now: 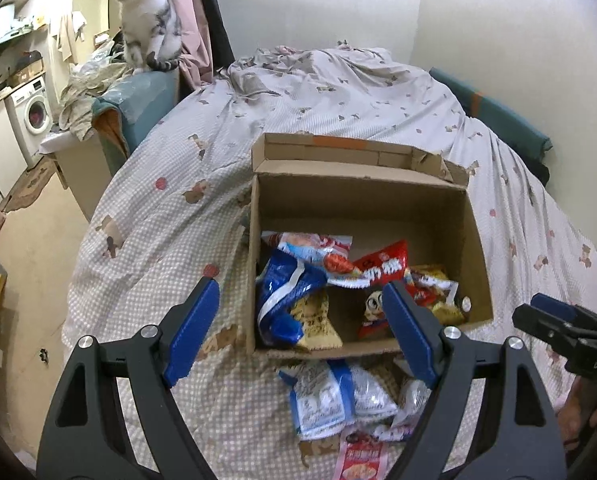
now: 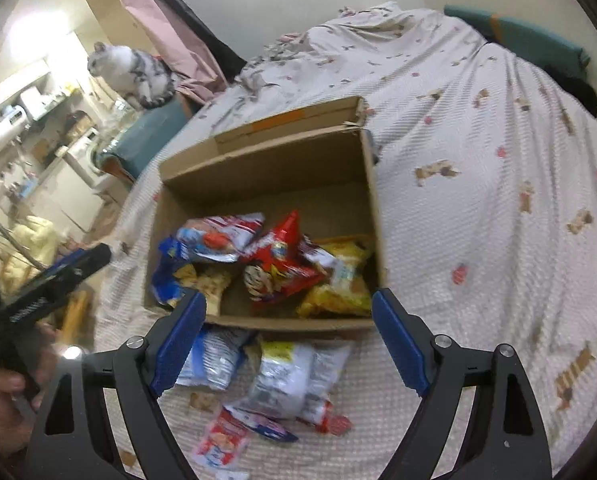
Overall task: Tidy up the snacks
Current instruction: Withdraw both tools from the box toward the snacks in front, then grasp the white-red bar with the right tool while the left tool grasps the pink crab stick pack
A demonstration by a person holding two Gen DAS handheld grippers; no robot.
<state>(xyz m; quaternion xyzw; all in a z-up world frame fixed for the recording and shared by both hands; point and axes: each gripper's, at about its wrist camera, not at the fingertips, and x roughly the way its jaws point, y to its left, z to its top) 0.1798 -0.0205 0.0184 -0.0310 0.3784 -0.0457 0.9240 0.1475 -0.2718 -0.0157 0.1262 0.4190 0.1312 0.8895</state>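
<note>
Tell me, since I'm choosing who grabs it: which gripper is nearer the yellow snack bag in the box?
Right. The right gripper hovers just before the yellow snack bag; the left gripper is over the box's opposite side.

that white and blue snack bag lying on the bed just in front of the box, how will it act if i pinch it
The white and blue bag looks puffy and crinkled, so probably light and squashy. Its glossy film may slip between the pads. It would likely sag if pinched by a corner.
</note>
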